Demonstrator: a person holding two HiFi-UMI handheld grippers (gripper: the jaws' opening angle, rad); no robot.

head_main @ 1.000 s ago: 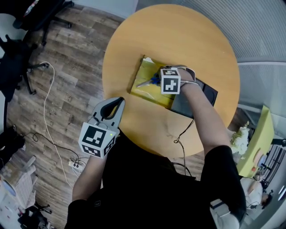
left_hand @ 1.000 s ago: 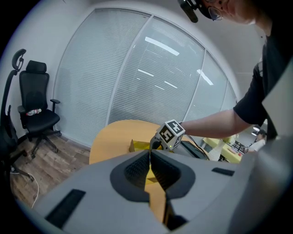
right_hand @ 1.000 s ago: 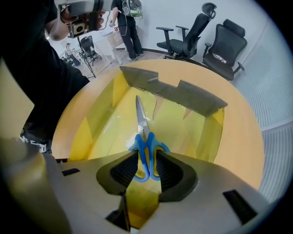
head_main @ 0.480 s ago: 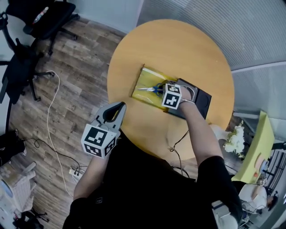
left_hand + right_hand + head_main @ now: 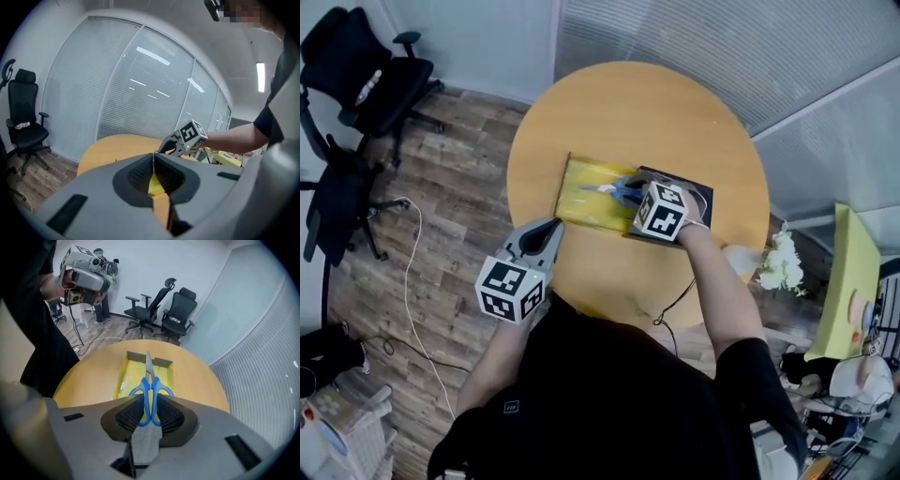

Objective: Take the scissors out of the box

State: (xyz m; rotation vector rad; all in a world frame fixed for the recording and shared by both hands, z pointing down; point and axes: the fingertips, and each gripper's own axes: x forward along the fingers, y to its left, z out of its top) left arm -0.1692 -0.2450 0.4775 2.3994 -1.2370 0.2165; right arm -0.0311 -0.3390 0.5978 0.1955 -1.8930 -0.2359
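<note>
Blue-handled scissors (image 5: pixel 616 187) hang over the open yellow box (image 5: pixel 581 197) on the round wooden table (image 5: pixel 581 112). My right gripper (image 5: pixel 635 194) is shut on their handles. In the right gripper view the scissors (image 5: pixel 150 387) stand edge-on between the jaws of the right gripper (image 5: pixel 149 411), blades pointing away over the yellow box (image 5: pixel 125 378). My left gripper (image 5: pixel 551 228) is shut and holds nothing, at the table's near-left edge, apart from the box. In the left gripper view the left gripper (image 5: pixel 153 155) faces the right gripper (image 5: pixel 174 143).
A black flat lid (image 5: pixel 701 199) lies against the box's right side, under my right hand. A thin cable (image 5: pixel 672 298) runs over the table's near edge. Office chairs (image 5: pixel 352 89) stand on the wood floor to the left. White flowers (image 5: pixel 780 264) sit beside the table's right.
The head camera has shifted, so the table sits higher in view. My right gripper stays shut on the scissors over the box. The left gripper holds its place by the table edge.
</note>
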